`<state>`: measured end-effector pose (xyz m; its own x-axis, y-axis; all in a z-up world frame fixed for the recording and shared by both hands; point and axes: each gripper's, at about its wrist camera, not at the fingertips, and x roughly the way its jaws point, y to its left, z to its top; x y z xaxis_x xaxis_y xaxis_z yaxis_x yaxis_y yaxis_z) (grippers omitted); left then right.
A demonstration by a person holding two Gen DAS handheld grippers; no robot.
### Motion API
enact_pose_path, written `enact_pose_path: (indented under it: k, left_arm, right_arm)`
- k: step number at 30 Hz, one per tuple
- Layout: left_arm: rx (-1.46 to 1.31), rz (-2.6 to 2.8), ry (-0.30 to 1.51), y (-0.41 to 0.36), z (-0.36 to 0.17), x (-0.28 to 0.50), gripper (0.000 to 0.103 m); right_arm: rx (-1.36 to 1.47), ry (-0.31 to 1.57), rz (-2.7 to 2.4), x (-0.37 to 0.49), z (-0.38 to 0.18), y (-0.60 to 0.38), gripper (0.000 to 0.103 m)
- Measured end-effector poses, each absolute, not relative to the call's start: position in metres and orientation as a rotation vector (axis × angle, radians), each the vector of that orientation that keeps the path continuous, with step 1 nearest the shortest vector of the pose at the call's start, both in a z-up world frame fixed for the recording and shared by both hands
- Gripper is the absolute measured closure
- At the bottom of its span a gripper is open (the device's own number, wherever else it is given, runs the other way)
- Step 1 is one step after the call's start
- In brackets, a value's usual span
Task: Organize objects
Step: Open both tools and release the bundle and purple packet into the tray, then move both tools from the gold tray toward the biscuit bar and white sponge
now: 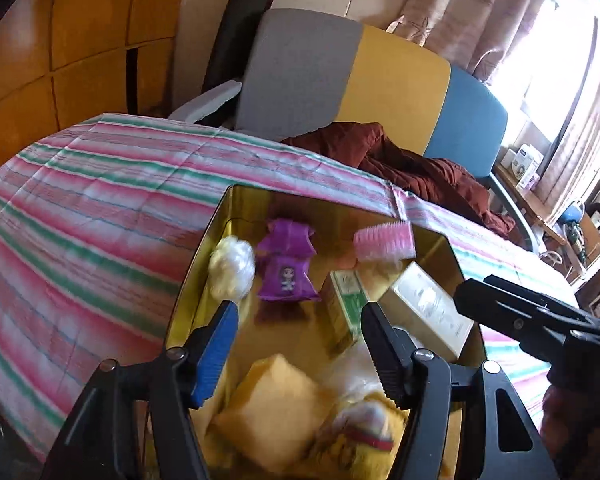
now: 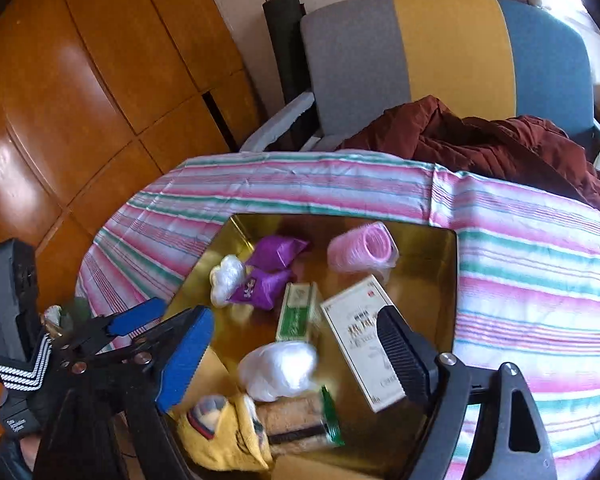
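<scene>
Both wrist cameras look steeply down and forward, close over the shiny gold metal tin [image 1: 204, 264] on the pink-and-green striped cloth-covered bench [image 1: 80, 208]. The left view sits at the tin's near-left, with the right gripper [image 1: 512, 316] entering at 3 o'clock. The right view hangs over the tin's near edge, with the left gripper [image 2: 148, 320] at 8 o'clock. Both share the tin, the cloth and the grey, yellow and blue chair back [image 2: 452, 52] at 12 to 1 o'clock.

A striped cloth [image 2: 340, 184] covers the surface (probably a table); a gold tin [image 2: 428, 276] and maroon garment [image 2: 500, 148] lie on it.
</scene>
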<state>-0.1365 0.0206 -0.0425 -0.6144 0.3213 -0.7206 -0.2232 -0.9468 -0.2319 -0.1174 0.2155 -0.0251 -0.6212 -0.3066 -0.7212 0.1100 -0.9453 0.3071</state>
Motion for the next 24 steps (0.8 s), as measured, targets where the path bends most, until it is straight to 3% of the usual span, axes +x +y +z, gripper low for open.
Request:
enact_pose_path:
  k: [13, 24]
  left_arm:
    - [-1.119, 2.675, -0.068, 0.020, -0.035, -0.087, 0.031]
    - [-1.035, 2.714, 0.023, 0.026, -0.023, -0.056, 0.030]
  right_arm:
    - [1.274, -0.179, -2.660, -0.063, -0.033, 0.202, 0.018]
    - [1.252, -0.199, -2.740, -0.032, -0.030, 0.211, 0.018]
